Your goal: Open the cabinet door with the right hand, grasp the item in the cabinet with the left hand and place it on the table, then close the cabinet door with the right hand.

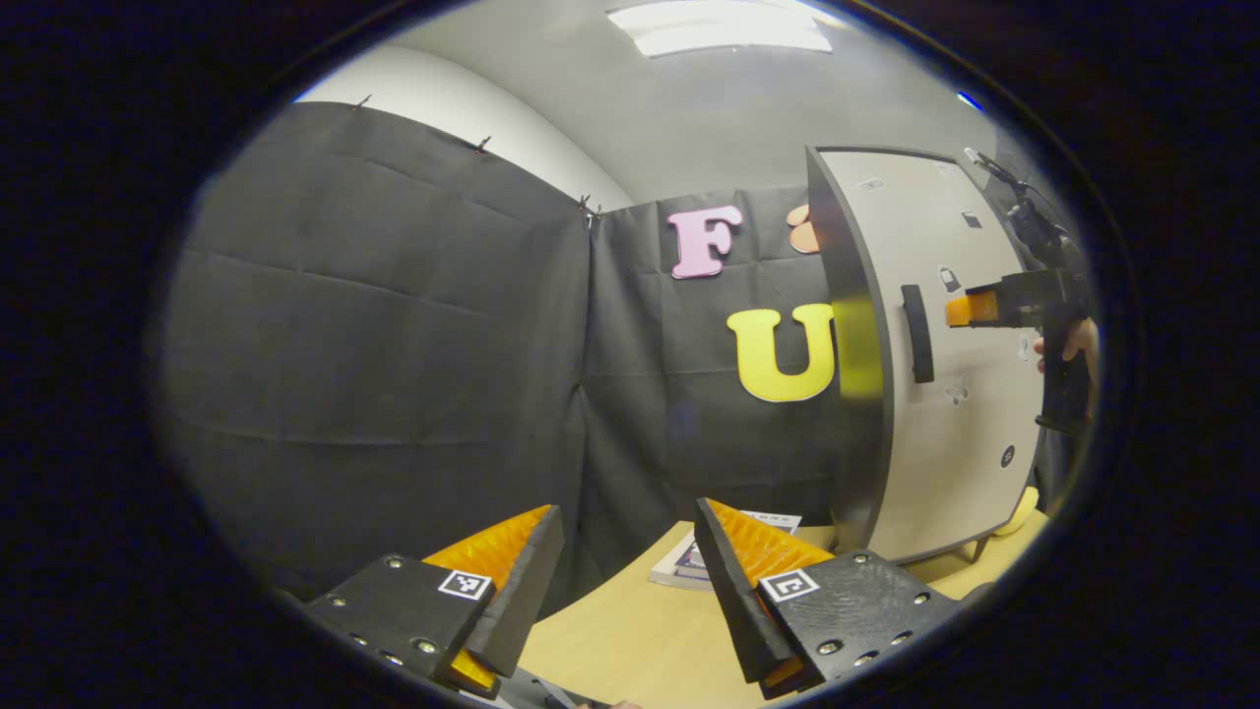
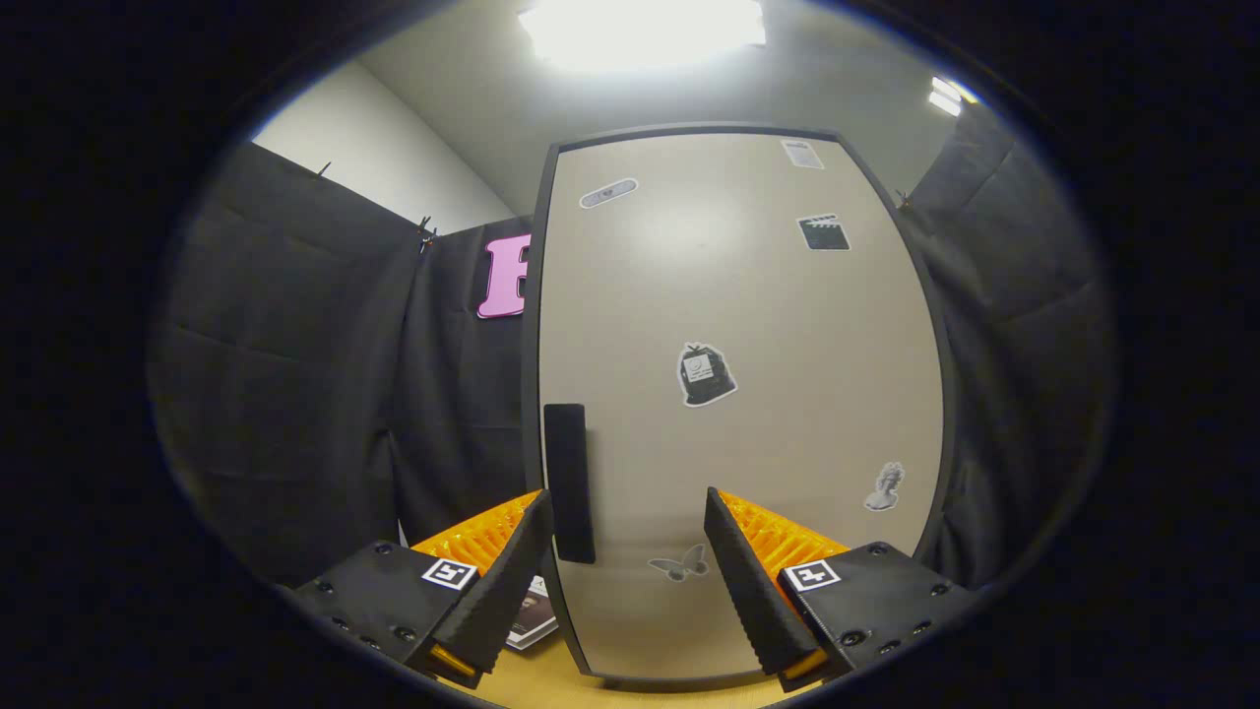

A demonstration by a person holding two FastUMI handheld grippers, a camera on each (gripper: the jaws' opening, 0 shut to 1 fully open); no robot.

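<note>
door shut, cabinet on the counter; item inside, hidden. my right gripper faces the door, fingers wide, handle just left of centre. i'd shift left, straddle the handle, then pull. left gripper wide, waiting.

From my station, the left gripper view looks out low over the wooden table, facing the booth's back corner, with the cabinet seen obliquely at its right edge and some way off. The right gripper view faces the cabinet door squarely and close, the door handle just ahead of its fingers. Both views share the door, its handle, the table and a book lying beside the cabinet.
</note>
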